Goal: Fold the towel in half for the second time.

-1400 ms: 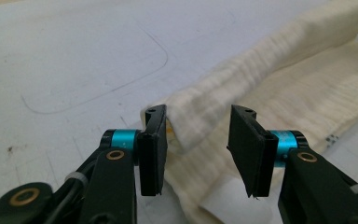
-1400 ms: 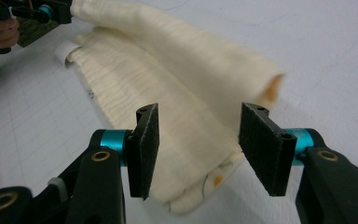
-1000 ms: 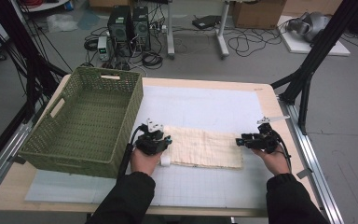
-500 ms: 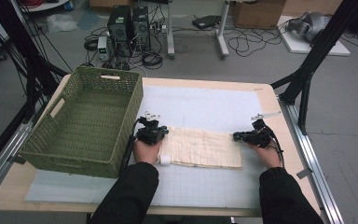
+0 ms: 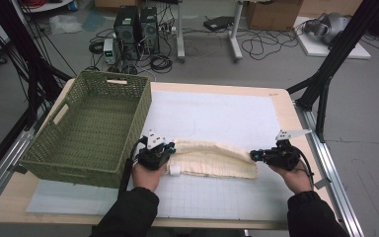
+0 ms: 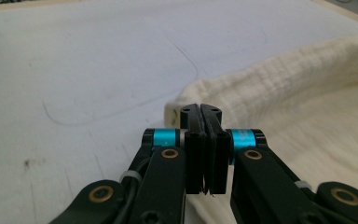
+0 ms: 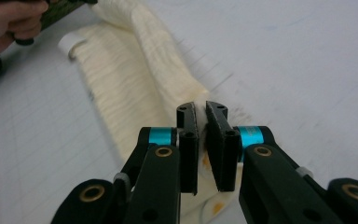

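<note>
Pinching opposite ends of the cream towel (image 5: 212, 159), left gripper (image 5: 170, 148) at nine o'clock, right gripper (image 5: 253, 156) at three, both clamped; next likely lifting evenly.

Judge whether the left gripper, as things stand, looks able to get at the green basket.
Probably yes, though not at once. The left gripper sits right beside the green basket with nothing between them, but its jaws are shut on the near end of the cream cloth, so it would need to let go first or bring the cloth along.
</note>
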`<move>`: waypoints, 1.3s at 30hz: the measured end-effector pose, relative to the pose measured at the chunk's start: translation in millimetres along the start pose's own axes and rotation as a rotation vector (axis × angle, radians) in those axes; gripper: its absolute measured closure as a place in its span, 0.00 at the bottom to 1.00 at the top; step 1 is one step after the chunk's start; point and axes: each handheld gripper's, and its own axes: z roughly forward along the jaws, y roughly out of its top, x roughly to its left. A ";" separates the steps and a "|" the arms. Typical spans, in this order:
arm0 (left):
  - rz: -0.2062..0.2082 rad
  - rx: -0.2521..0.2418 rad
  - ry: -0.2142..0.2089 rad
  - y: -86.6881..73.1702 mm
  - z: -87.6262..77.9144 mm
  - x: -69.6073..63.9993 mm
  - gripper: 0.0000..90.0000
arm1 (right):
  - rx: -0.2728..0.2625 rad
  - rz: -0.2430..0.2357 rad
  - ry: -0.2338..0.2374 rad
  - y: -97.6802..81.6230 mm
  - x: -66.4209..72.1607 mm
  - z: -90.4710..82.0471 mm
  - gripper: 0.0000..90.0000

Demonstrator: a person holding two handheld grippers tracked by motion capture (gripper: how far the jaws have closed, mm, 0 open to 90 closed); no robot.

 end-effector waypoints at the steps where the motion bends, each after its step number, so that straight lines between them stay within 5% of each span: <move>1: 0.000 0.010 -0.005 -4.0 -3.4 -1.0 0.98 | 0.014 -0.002 0.008 -3.9 4.2 0.0 0.93; 10: 0.033 0.083 -0.033 -23.5 -14.6 -8.7 0.97 | 0.079 0.013 0.022 -32.2 10.0 4.4 0.90; 14: 0.034 0.085 -0.035 -23.4 -13.8 -7.9 0.97 | 0.063 0.022 0.010 -26.3 11.3 -1.5 0.71; 22: 0.055 0.074 -0.042 -21.3 -18.1 -11.4 0.97 | 0.003 -0.017 -0.020 3.2 20.3 -12.7 0.60; 26: 0.040 0.071 -0.049 -21.1 -19.7 -11.2 0.97 | 0.004 -0.026 -0.002 12.9 25.1 -2.2 0.61; 32: 0.053 0.069 -0.053 -21.0 -25.6 -12.0 0.97 | 0.077 -0.066 0.057 17.6 41.2 31.8 0.66; 39: 0.055 0.053 -0.050 -18.2 -33.4 -12.6 0.90 | 0.170 -0.067 0.092 3.2 43.5 60.9 0.84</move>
